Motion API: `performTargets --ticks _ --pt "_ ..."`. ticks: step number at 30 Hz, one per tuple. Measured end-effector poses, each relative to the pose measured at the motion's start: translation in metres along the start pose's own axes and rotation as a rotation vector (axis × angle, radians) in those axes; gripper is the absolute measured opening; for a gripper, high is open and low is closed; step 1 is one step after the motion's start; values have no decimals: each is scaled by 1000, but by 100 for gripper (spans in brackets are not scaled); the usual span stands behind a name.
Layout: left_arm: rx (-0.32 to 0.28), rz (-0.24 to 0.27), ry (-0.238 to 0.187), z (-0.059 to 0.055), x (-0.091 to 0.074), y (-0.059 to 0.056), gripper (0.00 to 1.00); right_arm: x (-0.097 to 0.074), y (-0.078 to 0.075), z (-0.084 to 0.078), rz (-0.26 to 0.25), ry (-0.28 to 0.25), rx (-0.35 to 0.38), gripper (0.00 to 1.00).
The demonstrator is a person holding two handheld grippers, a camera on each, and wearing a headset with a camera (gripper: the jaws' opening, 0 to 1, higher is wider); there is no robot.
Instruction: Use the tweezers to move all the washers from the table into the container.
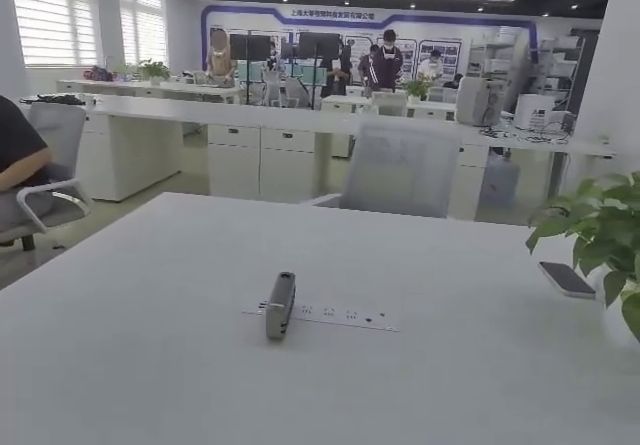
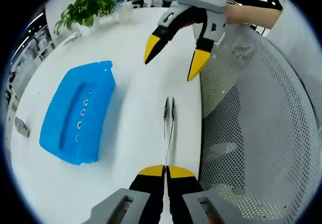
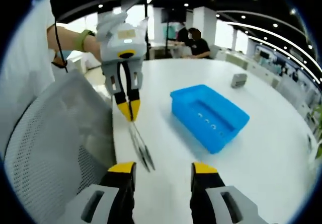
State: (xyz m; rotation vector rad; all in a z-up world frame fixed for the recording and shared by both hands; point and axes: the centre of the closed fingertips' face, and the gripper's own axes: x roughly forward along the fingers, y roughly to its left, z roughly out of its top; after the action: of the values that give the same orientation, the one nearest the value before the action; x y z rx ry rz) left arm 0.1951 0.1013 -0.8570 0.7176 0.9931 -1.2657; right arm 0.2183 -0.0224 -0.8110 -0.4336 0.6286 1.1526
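- While the left gripper [image 2: 166,171] is clamped tight on the rear end of the tweezers [image 2: 169,128], the right gripper [image 2: 176,55] hangs beyond their tips, jaws spread wide with nothing between them.
- The tweezers run along the edge of the tabletop [image 2: 136,133], just beside a mesh chair back [image 2: 251,133]. The blue container [image 2: 50,128] sits apart from them, further in on the tabletop.
- Step in hand, as judged: securing a working hold on the tweezers before any washer is picked.
- Recommended procedure:
  - Bring the right gripper over the mid-length of the tweezers, with its jaws square across the two arms, so that closing them presses the tips together.
  - Hold the left gripper steady until the second hold is firm.
  - Close gently. The thin sprung arms will probably twist or slide out under a hard or off-centre squeeze.
- Washers [image 2: 80,114]: a row of small rings lies in the recess of the container.
- Not determinable:
  - Whether the tweezers rest on the tabletop or are lifted clear of it.
  - Whether any washers lie loose on the tabletop, since they are too small to resolve.
  - What the dark marks are on the flat strip beside the grey device [image 1: 280,305] in the head view, which faces out across the tabletop toward the office.
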Motion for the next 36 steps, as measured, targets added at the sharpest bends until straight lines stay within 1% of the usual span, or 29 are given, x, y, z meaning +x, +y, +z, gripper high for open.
performTargets --ticks 1,2,4,8,9,10,11,13,15,17,18,19,20,21,22,23,25,26,27,28,29,30,31,32,33,34,35,36 --pt "-2 -1 7 0 1 0 0 -7 -4 0 -24 -15 16 41" --pt "-4 -3 18 -1 3 0 0 -11 -7 1 -37 -25 28 42" --pt "2 -1 34 -3 4 -1 0 -21 -13 1 -71 -37 49 44" --pt "9 0 66 -6 8 -2 0 -39 -20 2 -118 -75 75 45" --pt "7 0 72 -6 9 -2 0 -40 -21 2 -123 -79 81 45" --pt "11 6 80 -7 9 -1 0 -45 -23 3 -138 -97 99 46" --pt "2 5 84 -6 8 -1 0 -48 -24 4 -146 -111 111 46" --pt "4 11 88 -6 8 0 0 -57 -26 5 -164 -139 139 47" --pt "12 9 96 -7 8 0 0 -66 -31 10 -198 -188 172 49" --pt "27 28 118 -9 7 2 0 -76 -36 14 -229 -244 217 53" --pt "24 37 122 -10 6 3 0 -80 -38 15 -243 -267 237 54" --pt "10 52 114 -11 2 3 3 -86 -41 16 -259 -298 267 55" --pt "-23 81 91 -9 -1 6 7 -90 -44 17 -269 -320 287 57" --pt "-64 106 57 -8 -7 7 11 -97 -49 19 -292 -355 305 58" --pt "-93 135 22 -6 -14 9 14 -102 -53 19 -311 -378 322 58" --pt "-133 176 -43 -2 -23 11 17 -108 -59 18 -339 -409 348 60" --pt "-227 234 -137 1 -39 14 23 -117 -67 18 -380 -447 374 64" --pt "-289 279 -214 3 -53 15 27 -123 -73 18 -410 -471 383 67" --pt "-330 314 -271 4 -62 17 30 -128 -77 16 -427 -485 385 69" --pt "-382 368 -353 6 -77 20 33 -133 -81 16 -446 -503 391 71" --pt "-421 395 -395 5 -86 20 37 -135 -83 16 -454 -511 390 72" --pt "-460 438 -452 3 -98 21 39 -136 -84 17 -465 -514 391 74" --pt "-474 474 -495 3 -106 22 42 -136 -85 19 -473 -522 391 75" --pt "-498 524 -561 4 -119 23 45 -137 -85 22 -482 -533 387 77" --pt "-522 551 -600 4 -125 23 48 -137 -85 23 -488 -538 385 80" --pt "-536 570 -648 5 -132 22 50 -138 -86 25 -497 -546 379 82" --pt "-565 609 -714 7 -142 22 52 -139 -87 26 -505 -551 377 84" --pt "-588 640 -763 7 -150 23 54 -141 -90 26 -517 -555 375 86"
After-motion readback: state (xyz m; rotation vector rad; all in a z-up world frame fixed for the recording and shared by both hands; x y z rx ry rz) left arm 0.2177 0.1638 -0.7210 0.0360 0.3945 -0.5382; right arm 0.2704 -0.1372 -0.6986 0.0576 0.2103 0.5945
